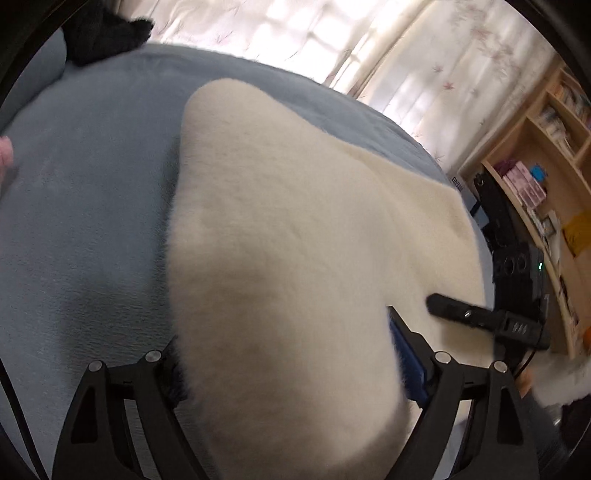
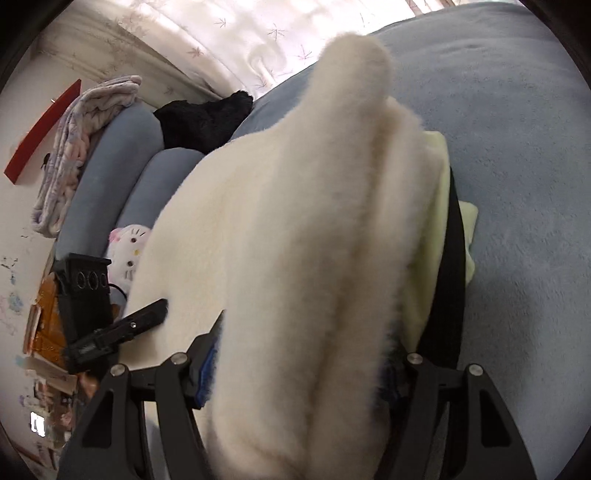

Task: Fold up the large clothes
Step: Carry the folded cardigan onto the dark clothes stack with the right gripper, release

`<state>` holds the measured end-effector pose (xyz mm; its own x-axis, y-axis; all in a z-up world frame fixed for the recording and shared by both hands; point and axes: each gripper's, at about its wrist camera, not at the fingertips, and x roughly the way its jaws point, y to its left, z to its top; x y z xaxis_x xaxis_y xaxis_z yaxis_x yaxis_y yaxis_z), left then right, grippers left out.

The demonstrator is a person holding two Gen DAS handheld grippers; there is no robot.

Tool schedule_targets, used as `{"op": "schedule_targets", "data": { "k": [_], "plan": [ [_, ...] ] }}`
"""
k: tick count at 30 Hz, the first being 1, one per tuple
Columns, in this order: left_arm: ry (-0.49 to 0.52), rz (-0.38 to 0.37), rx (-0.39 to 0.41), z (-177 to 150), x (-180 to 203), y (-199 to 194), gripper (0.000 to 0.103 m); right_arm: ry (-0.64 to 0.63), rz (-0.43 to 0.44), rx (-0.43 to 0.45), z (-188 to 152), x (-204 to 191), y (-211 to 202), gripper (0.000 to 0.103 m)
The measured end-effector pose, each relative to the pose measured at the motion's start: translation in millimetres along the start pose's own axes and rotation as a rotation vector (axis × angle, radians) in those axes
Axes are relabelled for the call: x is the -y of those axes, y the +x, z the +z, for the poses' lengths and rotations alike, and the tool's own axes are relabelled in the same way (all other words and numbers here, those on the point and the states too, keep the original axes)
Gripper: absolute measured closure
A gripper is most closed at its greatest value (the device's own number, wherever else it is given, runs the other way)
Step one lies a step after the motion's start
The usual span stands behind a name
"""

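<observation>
Fleece garment (image 1: 280, 229): cream-white, plain, no pattern; pale yellow-green lining (image 2: 436, 229) at one edge, beside a black band (image 2: 452, 280). Bed cover (image 1: 92, 206): dusty blue, plain. Bolster pillows (image 2: 122, 166): same blue. Fuzzy item (image 2: 207, 122) at bed head: black. Curtain (image 1: 295, 33): white, scattered pink-brown leaf print. Folded blanket (image 2: 77, 140): lavender and white, mottled. Plush toy (image 2: 129, 247): white with pink. Shelf unit (image 1: 517, 155): light wood. Wall strip (image 2: 40, 133): red. Gripper frames: black, blue pads (image 1: 406, 354).
</observation>
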<state>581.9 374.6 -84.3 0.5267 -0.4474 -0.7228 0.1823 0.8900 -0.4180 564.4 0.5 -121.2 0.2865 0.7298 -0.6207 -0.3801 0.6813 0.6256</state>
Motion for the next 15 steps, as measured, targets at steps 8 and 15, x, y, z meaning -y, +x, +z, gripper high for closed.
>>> {"op": "schedule_targets", "data": {
  "k": [8,15],
  "plan": [
    [0.146,0.230,0.046,4.0,43.3,-47.5,0.032,-0.200,-0.186,0.114,-11.8,-53.0,-76.7,0.036],
    [0.181,0.248,0.013,3.8,76.7,-59.8,0.086,-0.315,-0.200,0.088,-25.8,-97.5,-74.6,0.091]
  ]
}}
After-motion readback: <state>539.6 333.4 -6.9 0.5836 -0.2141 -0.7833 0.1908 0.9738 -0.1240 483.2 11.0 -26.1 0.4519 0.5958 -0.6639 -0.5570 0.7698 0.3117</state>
